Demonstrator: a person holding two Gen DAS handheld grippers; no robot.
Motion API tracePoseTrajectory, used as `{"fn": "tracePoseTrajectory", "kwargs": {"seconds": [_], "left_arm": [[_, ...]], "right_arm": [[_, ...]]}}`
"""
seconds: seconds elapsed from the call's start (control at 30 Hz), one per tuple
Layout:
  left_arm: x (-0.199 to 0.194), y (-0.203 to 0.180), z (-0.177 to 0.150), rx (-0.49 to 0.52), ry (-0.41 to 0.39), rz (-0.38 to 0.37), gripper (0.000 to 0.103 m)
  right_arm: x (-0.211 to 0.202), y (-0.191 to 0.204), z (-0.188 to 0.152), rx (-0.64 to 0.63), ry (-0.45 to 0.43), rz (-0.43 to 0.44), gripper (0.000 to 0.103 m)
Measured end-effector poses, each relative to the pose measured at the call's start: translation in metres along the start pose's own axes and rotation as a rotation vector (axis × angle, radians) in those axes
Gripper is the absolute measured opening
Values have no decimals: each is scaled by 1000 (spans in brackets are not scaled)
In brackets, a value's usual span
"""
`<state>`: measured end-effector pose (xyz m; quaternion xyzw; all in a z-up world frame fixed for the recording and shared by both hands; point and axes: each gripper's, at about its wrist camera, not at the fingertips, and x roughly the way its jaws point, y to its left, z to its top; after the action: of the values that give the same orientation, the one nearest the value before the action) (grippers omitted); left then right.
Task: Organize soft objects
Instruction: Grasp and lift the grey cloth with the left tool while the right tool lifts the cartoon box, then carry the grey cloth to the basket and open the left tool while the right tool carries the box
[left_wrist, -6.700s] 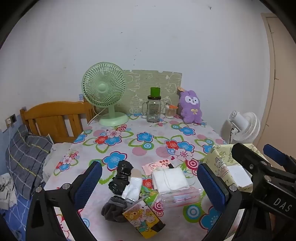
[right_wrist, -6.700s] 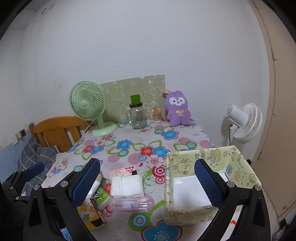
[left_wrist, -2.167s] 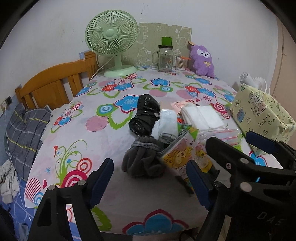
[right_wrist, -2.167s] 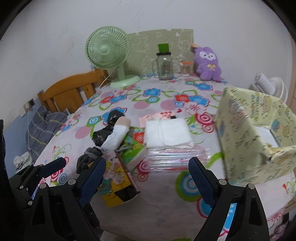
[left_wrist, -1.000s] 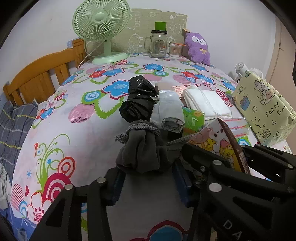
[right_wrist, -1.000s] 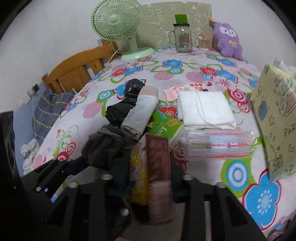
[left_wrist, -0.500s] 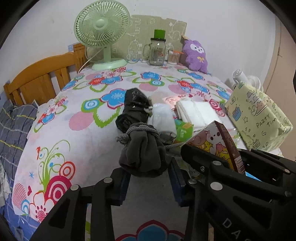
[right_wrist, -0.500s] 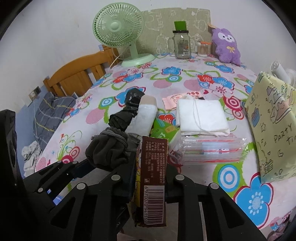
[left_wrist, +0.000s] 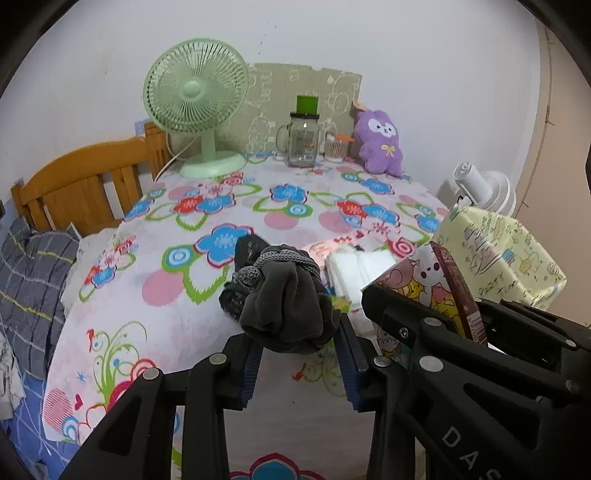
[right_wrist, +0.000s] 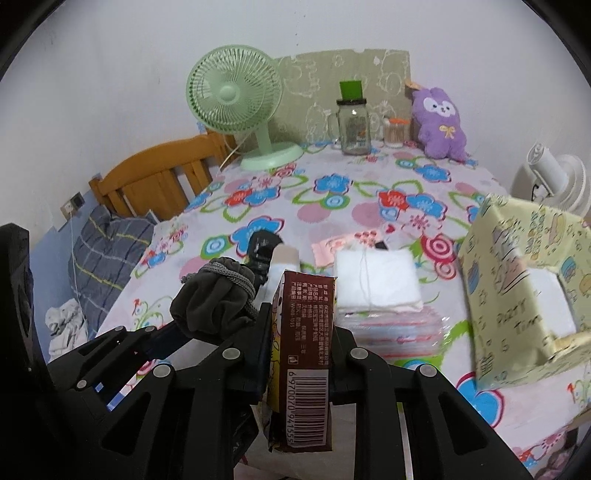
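Both hands lifted with a catch, the yellow box (right_wrist: 517, 295) off to the right

The left gripper (left_wrist: 299, 354) has its fingers closed on the grey cloth bundle (left_wrist: 284, 299); the right gripper (right_wrist: 299, 350) pinches the cartoon pack (right_wrist: 303, 354) upright, long axis along the fingers; the right hand is nearer the box, above the worktop (left_wrist: 155, 302).

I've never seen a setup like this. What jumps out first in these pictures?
Two black tools up front each grip something: the left tool squeezes a dark grey cloth bundle, and the right tool pinches a cartoon-printed packet. Behind them spreads a bright flowered tablecloth, with a green fan and a purple plush toy at the far edge.
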<state>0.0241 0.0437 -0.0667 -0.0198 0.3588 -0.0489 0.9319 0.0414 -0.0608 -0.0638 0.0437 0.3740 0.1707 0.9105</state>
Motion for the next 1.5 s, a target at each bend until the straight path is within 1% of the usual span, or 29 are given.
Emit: {"fn": "tracePoseTrajectory", "kwargs": {"seconds": [0.4, 0.77, 1.03, 1.5], "left_arm": [[-18, -15, 28, 12, -58, -1, 38], [-22, -32, 50, 27, -96, -8, 38], [-18, -45, 59, 13, -102, -9, 38], [-6, -87, 73, 46, -108, -6, 38]], "right_arm": [[-28, -6, 26, 0, -62, -4, 26], [-42, -21, 47, 6, -105, -17, 26], [-48, -38, 57, 6, -126, -22, 26], [-56, -80, 69, 25, -144, -42, 26]]}}
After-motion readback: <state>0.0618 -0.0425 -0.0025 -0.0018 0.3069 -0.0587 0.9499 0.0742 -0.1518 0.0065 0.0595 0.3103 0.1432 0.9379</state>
